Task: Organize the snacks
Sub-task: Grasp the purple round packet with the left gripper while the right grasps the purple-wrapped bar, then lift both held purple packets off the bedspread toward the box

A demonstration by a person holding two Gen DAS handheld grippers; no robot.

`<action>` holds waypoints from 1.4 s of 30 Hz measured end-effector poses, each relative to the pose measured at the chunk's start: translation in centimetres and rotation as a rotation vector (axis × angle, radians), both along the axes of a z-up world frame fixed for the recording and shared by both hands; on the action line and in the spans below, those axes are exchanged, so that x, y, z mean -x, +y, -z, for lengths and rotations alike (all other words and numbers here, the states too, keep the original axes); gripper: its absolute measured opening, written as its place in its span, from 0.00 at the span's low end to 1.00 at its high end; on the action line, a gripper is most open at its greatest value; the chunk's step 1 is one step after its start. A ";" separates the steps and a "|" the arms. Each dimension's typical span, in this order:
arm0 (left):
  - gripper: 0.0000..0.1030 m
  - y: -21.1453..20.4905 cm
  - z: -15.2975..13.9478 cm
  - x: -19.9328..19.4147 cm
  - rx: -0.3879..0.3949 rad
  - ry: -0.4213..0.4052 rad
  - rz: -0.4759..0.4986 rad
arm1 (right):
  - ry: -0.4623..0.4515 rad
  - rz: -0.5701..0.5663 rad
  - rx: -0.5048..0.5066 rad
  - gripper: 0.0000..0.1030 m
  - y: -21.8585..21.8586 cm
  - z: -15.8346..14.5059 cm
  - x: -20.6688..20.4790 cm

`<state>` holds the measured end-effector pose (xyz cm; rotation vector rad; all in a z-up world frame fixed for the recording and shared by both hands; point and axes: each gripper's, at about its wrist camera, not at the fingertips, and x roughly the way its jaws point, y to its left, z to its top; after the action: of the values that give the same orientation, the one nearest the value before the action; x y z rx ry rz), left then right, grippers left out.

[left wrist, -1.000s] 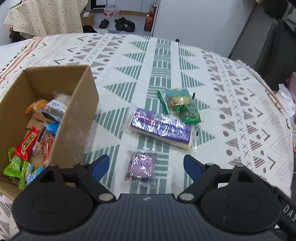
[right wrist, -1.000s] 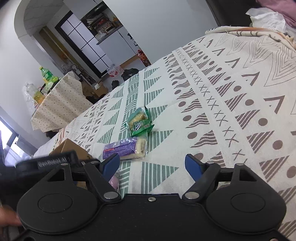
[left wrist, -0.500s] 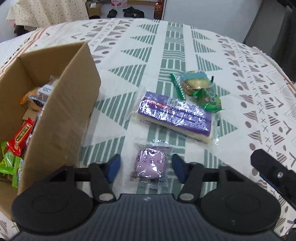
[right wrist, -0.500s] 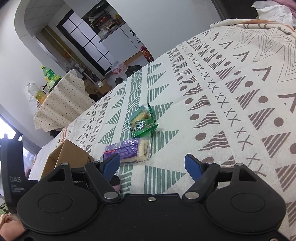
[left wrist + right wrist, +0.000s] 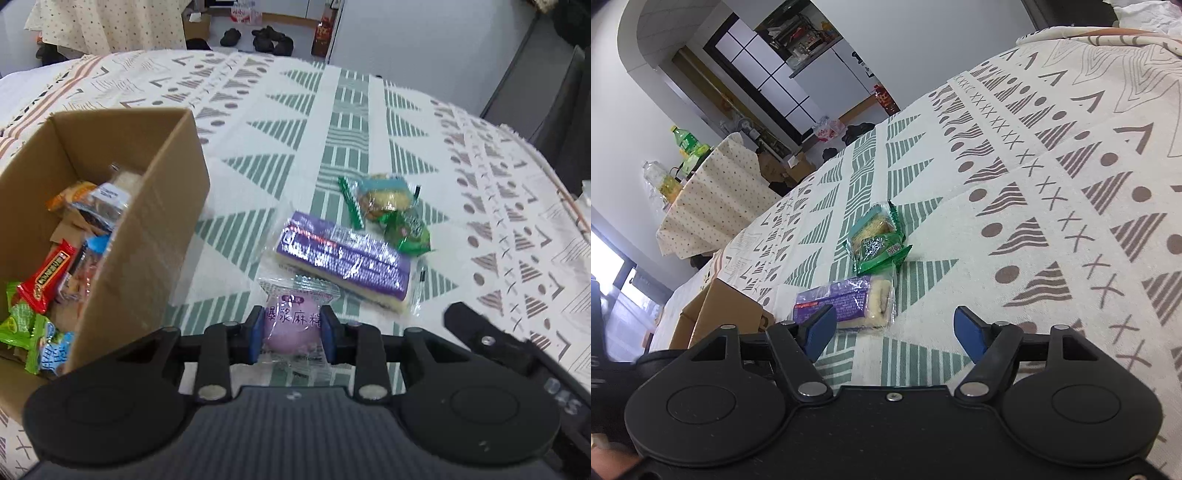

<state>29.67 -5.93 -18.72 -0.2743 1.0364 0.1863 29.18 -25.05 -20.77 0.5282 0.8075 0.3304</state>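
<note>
Counter under a patterned cream, green and brown tablecloth (image 5: 369, 122); its far edge curves off toward the floor, with wide bare cloth to the right of the snacks. Open brown cardboard box (image 5: 147, 236) sits at the left, its near side wall just beside the left gripper (image 5: 291, 334), little room between them. Box holds mixed wrapped snacks, red, green, blue and orange.

Left gripper's jaws are narrow and clamped on the small clear-wrapped round purple mochi packet (image 5: 293, 321), blue pads touching both sides. Packet stands roughly upright between the jaws, crimped top edge pointing away from the camera, printed side facing it.

Just beyond lies the long purple-wrapped cake bar (image 5: 343, 258), long axis running diagonally from upper left to lower right. Touching its far right end: a green biscuit packet (image 5: 406, 232) and a clear packet with a yellow pastry (image 5: 380, 197).

Right gripper (image 5: 895, 328) hovers low over bare cloth, jaws wide and holding nothing, the cake bar (image 5: 846, 302) just beside its left fingertip.
</note>
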 end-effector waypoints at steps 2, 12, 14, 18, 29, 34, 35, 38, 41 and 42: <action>0.30 0.3 -0.5 0.2 0.008 -0.009 -0.015 | -0.001 -0.005 0.003 0.68 0.3 0.2 -0.4; 0.30 2.0 -1.0 0.3 0.065 -0.022 -0.063 | -0.013 -0.065 0.048 0.59 3.0 0.9 -1.7; 0.30 2.1 -0.7 0.2 0.062 -0.015 -0.071 | -0.008 -0.078 0.067 0.55 3.6 1.2 -2.0; 0.30 2.4 -0.3 -0.1 0.085 -0.005 -0.084 | -0.006 -0.102 0.078 0.42 4.3 1.6 -2.2; 0.30 2.4 -0.1 -0.4 0.107 -0.004 -0.074 | -0.019 -0.116 0.131 0.13 4.4 0.9 -1.0; 0.30 2.0 -0.2 0.0 0.113 0.002 -0.055 | 0.021 -0.067 0.158 0.12 3.2 0.3 0.2; 0.30 1.9 -0.2 0.1 0.114 0.002 -0.052 | 0.028 -0.058 0.168 0.12 3.1 0.2 0.5; 0.30 1.8 -0.5 0.5 0.114 0.000 -0.045 | 0.054 -0.025 0.184 0.12 2.4 0.0 1.4; 0.30 1.8 -0.5 0.9 0.114 0.003 -0.044 | 0.078 0.008 0.190 0.12 1.9 0.0 2.3; 0.30 1.8 -0.6 1.0 0.114 0.004 -0.042 | 0.084 0.015 0.189 0.12 1.8 -0.1 2.6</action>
<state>28.70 -4.18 -18.14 -0.3998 1.0469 0.1659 26.59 -23.21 -20.68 0.3726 0.9058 0.2161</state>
